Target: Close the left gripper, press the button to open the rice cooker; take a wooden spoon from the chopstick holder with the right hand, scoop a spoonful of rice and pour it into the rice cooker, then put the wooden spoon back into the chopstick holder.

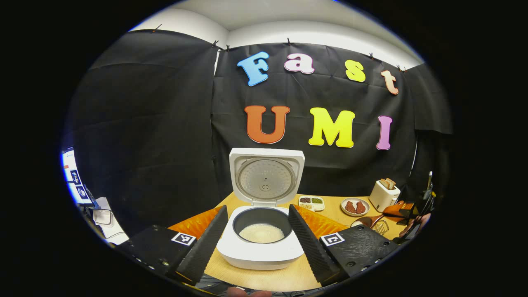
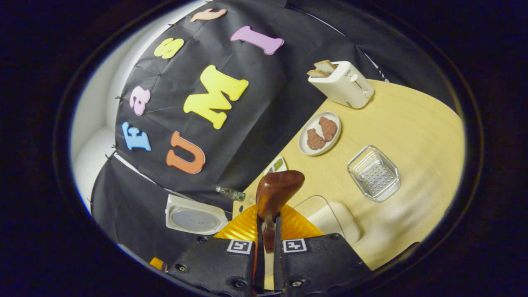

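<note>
Right gripper view: your right claw (image 2: 267, 231) grips the wooden spoon (image 2: 275, 194); left claw (image 1: 258, 231) gapes wide around the lid-up rice cooker (image 1: 260, 243).

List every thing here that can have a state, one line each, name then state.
rice cooker: lid up, rice in the pot.
wooden spoon: held, bowl up.
left gripper: open, holding nothing.
right gripper: shut on the spoon's handle.
toaster: bread in the slots.
wire basket: holding nothing.

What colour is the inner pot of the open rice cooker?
Dark grey, inside the white rice cooker; its inner pot shows best in the left gripper view.
</note>
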`<action>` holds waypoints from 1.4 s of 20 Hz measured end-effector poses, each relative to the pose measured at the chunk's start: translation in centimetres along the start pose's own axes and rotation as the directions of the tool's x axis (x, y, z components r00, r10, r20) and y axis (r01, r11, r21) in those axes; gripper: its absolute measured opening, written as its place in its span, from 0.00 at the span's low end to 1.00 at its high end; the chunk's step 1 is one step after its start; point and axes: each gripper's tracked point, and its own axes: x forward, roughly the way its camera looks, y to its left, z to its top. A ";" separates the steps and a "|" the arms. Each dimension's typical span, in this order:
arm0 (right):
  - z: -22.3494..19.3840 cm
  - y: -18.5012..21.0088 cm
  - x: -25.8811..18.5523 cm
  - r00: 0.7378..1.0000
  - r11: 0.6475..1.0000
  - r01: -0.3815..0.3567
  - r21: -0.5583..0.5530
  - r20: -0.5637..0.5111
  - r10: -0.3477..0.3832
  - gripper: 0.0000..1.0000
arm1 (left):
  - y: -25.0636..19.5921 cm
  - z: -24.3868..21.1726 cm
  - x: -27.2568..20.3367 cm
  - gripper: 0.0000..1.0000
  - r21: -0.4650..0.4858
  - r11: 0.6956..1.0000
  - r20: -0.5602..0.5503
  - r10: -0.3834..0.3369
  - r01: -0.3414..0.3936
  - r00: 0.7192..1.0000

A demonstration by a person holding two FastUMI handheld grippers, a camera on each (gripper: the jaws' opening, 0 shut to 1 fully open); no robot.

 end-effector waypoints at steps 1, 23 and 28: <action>0.2 1.5 0.0 1.000 1.000 -0.025 -0.004 -0.003 0.025 0.14 | 0.2 0.0 -0.2 0.94 -0.004 1.000 0.003 0.007 -0.007 1.000; -17.9 21.0 15.3 0.979 0.693 -0.183 -0.697 -0.194 0.063 0.14 | 13.0 -2.9 -5.7 0.95 -0.123 0.976 -0.036 0.176 -0.179 0.984; -20.2 22.6 14.8 0.982 0.513 -0.183 -0.839 -0.175 0.065 0.13 | 14.2 -2.8 -5.4 0.95 -0.166 0.970 -0.029 0.173 -0.176 0.984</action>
